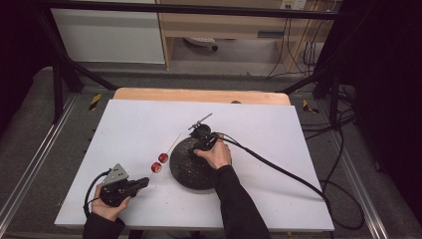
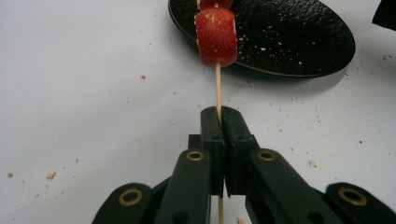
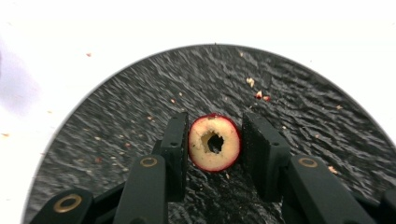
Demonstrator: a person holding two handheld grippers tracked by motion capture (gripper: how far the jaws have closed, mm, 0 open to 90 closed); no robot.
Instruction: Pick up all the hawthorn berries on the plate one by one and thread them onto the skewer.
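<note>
A white table (image 1: 124,129) holds a black plate (image 1: 186,167) at centre. At seven o'clock the left gripper (image 2: 219,116) lies low, jaws clamped on a skewer (image 2: 217,91) threaded with red fruit pieces (image 1: 159,163). At twelve o'clock of the plate, the right gripper (image 3: 215,140) pinches a cored fruit ring (image 3: 214,143), the right hand (image 1: 216,154) angled downward.

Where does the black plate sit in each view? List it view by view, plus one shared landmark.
High view: plate right of centre, under the right hand.
Left gripper view: top right, behind the skewered fruit.
Right gripper view: centre, under the cored fruit slice.
Shared landmark: white table surface around it.
</note>
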